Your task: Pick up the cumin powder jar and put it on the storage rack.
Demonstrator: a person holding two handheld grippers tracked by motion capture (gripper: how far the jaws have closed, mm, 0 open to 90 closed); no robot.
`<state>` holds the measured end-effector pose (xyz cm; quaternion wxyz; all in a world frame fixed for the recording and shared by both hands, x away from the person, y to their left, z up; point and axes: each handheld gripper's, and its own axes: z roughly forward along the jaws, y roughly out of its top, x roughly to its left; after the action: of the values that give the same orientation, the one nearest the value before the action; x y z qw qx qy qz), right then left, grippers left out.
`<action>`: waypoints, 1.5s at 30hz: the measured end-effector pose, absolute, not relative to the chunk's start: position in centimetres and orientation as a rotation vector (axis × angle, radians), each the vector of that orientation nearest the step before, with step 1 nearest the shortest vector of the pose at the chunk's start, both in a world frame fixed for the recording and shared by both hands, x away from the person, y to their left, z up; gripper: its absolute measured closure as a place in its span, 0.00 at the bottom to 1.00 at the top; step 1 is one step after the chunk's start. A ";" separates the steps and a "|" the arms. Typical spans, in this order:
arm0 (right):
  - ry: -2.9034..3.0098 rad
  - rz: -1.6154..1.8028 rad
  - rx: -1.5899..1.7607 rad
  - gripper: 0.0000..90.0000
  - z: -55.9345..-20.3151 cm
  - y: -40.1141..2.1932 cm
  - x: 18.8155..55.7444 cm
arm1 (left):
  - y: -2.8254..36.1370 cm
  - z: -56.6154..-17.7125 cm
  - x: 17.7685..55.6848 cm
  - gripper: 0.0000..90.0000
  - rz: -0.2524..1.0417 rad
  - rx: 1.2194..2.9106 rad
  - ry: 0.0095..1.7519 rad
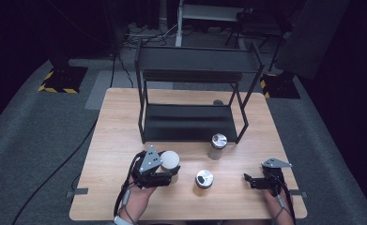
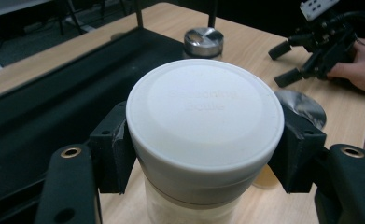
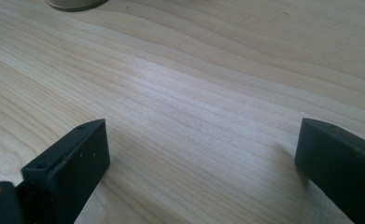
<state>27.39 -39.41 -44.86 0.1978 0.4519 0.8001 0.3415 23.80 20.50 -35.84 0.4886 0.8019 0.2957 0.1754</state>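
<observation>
White-lidded jar (image 2: 203, 121) in left tongs (image 2: 203, 158), contents unclear.

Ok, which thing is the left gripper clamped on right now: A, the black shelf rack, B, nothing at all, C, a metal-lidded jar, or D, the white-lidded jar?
D: in the left gripper view the left gripper has a pad pressed on each side of the white-lidded jar, just under its lid, while both metal-lidded jars stand apart on the table.
</observation>
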 end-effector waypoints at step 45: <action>2.239 0.955 1.265 0.03 -44.9 -39.4 27.4 | 17.3 -32.7 36.7 0.37 0.583 1.895 0.952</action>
<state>27.38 -39.40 -44.86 0.1979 0.4519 0.8000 0.3414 36.68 17.32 -32.70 0.4541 0.7676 0.3856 0.2364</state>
